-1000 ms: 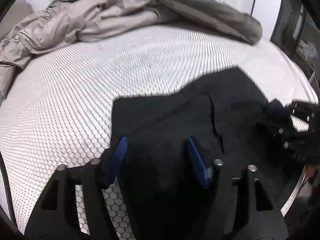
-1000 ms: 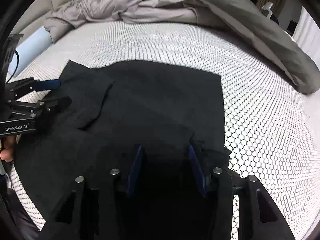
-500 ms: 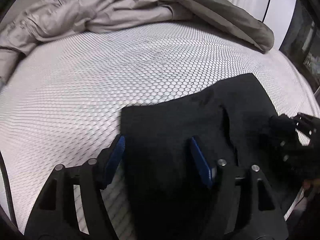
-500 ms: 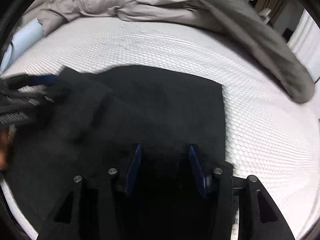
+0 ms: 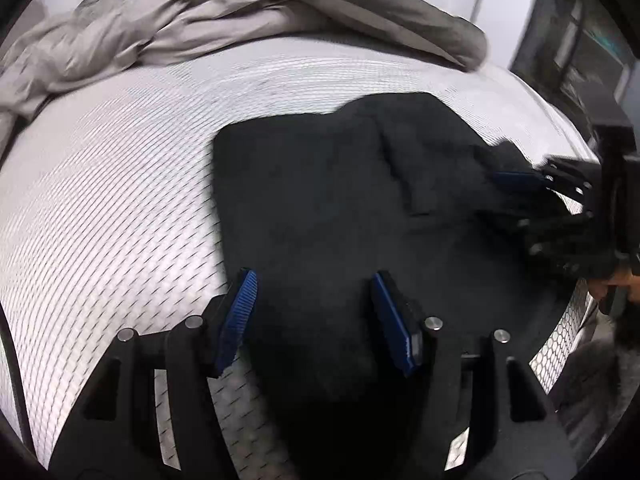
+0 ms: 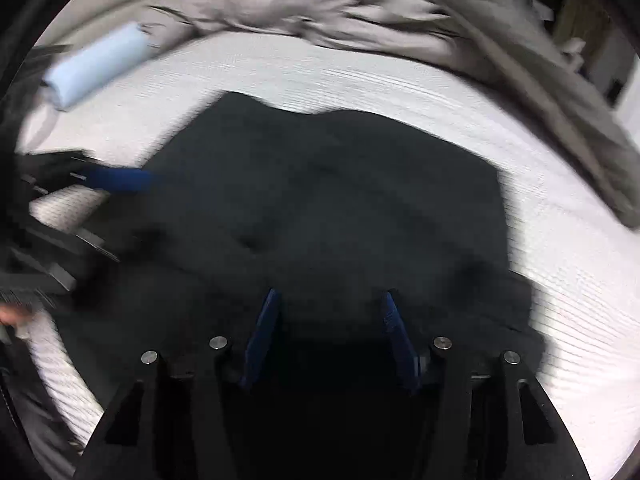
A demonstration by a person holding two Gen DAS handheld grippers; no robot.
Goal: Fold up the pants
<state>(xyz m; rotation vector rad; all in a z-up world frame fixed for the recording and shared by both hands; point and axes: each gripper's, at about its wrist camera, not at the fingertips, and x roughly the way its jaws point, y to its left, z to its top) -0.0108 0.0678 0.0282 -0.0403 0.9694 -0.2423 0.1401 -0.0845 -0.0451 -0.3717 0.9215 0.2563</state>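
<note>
The black pants (image 5: 328, 200) lie folded on the white honeycomb-patterned bed (image 5: 100, 208); they also fill the middle of the right wrist view (image 6: 340, 208). My left gripper (image 5: 314, 292) is open, with its blue pads spread over the pants' near left edge. My right gripper (image 6: 330, 310) is open over the pants' near edge. The right gripper also shows at the right of the left wrist view (image 5: 532, 196), against the pants' right side. The left gripper shows at the left of the right wrist view (image 6: 104, 200). The right wrist view is blurred by motion.
A crumpled grey duvet (image 5: 224, 20) lies across the far side of the bed and shows in the right wrist view too (image 6: 360, 12). A light blue roll (image 6: 96, 68) lies at the far left. The bed's right edge (image 5: 576, 312) is close by.
Both grippers have pulled back and risen, so more of the bed shows. The pants' shape has shifted and bunched near the right gripper. Both stay open.
</note>
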